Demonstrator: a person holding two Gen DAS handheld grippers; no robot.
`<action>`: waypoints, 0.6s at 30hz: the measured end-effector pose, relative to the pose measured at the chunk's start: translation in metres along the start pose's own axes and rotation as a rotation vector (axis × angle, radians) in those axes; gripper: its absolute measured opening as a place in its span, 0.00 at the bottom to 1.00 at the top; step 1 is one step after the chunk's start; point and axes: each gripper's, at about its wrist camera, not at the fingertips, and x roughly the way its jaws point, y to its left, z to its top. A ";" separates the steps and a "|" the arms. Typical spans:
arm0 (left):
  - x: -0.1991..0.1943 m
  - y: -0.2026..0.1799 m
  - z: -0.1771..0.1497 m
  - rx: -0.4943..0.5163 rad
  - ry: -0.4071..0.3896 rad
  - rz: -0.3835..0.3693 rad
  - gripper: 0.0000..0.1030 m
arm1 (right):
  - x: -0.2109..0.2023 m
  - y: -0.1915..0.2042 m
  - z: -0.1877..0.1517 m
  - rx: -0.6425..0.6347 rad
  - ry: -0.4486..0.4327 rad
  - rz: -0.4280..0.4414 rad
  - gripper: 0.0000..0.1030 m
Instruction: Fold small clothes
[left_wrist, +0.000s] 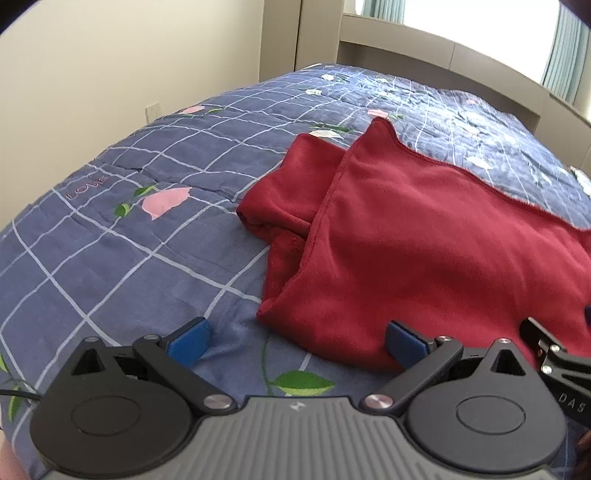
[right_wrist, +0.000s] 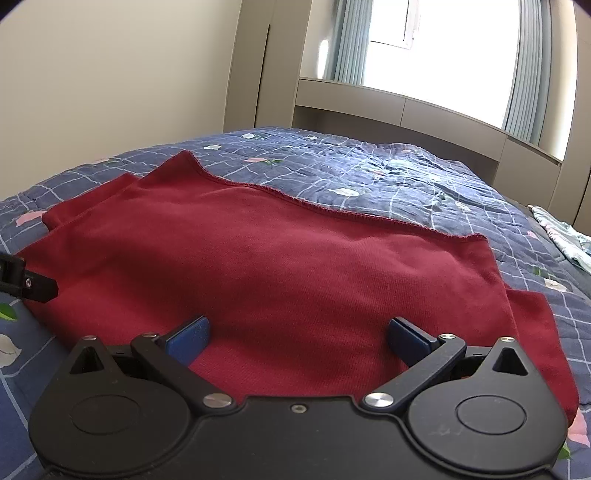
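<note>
While its near hem hides under both tools, one red garment (right_wrist: 280, 266) lies on the quilt (left_wrist: 110, 258); left gripper (left_wrist: 295, 341) and right gripper (right_wrist: 297, 338) gape, empty.

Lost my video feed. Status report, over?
Left hand-held gripper open, empty. Right hand-held gripper open, empty. Red garment partly folded on quilt. Nothing obstructing.

Bed (right_wrist: 369, 177), blue grid quilt; red garment (right_wrist: 277, 266) spread flat on it.
</note>
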 end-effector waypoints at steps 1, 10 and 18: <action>0.000 0.002 -0.001 -0.017 -0.010 -0.009 1.00 | 0.000 -0.001 0.000 0.005 0.001 0.004 1.00; -0.007 0.022 0.000 -0.176 -0.072 -0.111 0.80 | 0.000 -0.002 0.000 0.015 -0.001 0.011 1.00; -0.003 0.038 -0.002 -0.302 -0.083 -0.174 0.45 | 0.000 -0.002 0.000 0.017 -0.003 0.012 1.00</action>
